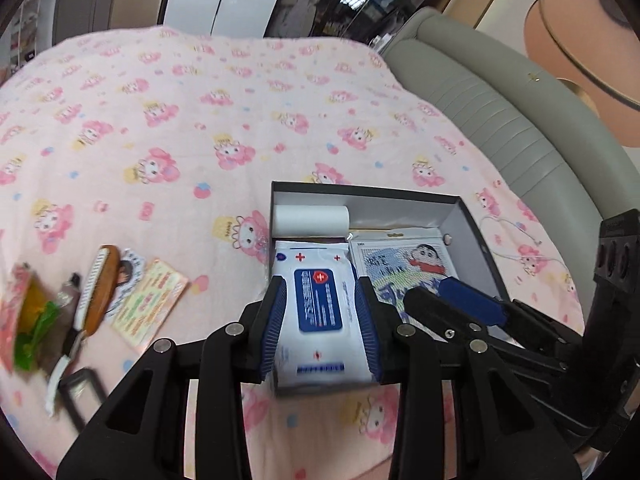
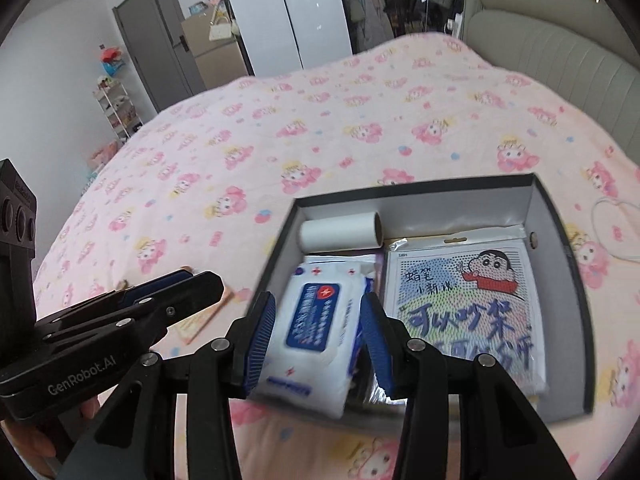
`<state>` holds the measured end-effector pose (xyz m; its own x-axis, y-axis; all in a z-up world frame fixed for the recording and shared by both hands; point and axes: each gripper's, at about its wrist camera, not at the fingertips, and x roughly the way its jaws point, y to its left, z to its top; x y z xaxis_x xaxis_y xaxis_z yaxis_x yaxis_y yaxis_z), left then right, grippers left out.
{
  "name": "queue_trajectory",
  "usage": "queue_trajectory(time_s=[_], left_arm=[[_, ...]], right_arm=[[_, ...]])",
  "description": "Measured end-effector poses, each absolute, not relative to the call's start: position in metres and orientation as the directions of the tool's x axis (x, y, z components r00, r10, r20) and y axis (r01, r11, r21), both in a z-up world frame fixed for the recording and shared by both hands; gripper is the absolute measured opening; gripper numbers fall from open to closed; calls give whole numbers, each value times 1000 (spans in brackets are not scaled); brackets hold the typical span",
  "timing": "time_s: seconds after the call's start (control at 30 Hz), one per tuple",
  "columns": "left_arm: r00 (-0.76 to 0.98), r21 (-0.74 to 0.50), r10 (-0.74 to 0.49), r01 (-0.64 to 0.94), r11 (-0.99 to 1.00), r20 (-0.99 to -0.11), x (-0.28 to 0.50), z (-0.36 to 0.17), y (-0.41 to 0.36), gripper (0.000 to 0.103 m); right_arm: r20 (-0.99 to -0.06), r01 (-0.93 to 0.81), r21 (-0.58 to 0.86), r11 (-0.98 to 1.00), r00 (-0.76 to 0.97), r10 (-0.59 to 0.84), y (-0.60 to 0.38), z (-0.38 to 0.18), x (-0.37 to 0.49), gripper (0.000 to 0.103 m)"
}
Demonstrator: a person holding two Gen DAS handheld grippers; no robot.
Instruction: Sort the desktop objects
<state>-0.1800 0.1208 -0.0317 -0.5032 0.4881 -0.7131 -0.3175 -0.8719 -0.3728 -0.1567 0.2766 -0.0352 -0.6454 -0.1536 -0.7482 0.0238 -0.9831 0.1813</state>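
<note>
A dark box (image 1: 474, 232) (image 2: 560, 216) lies on the pink bedspread. In it are a white roll (image 1: 310, 218) (image 2: 340, 232), a white-and-blue wet-wipes pack (image 1: 318, 308) (image 2: 312, 324) and a cartoon picture pack (image 1: 416, 268) (image 2: 464, 304). My left gripper (image 1: 320, 328) is open, its pads either side of the wipes pack. My right gripper (image 2: 318, 338) is open over the same pack; it also shows in the left wrist view (image 1: 460, 304). The left gripper shows at the left of the right wrist view (image 2: 160, 292).
Left of the box lie a wooden brush (image 1: 98, 288), cards (image 1: 148, 304), a green-and-yellow packet (image 1: 32, 320), a small tube (image 1: 68, 292) and a dark frame (image 1: 82, 396). A white cable (image 1: 516, 248) (image 2: 612, 224) lies right of the box. A grey headboard (image 1: 500, 112) borders the bed.
</note>
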Motion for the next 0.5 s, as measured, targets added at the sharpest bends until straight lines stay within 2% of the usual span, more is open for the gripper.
queue_trajectory(time_s=[0.23,0.37,0.5], left_arm=[[-565,-345,462,-309,-887,-683,-111,5,85,36],[-596,-310,427,-294,-904,-680,-74,15,65,36],[-637,-267,375,-264,-927,-673,-42,20,47,42]], right_arm=[[-690,80,156,-985,-705,-166,241,9,-92,41],[-670,104,117,-988,-726,-156,221,22,-59,45],[-656,140,104,-985,-735,-174,203,26,-32,46]])
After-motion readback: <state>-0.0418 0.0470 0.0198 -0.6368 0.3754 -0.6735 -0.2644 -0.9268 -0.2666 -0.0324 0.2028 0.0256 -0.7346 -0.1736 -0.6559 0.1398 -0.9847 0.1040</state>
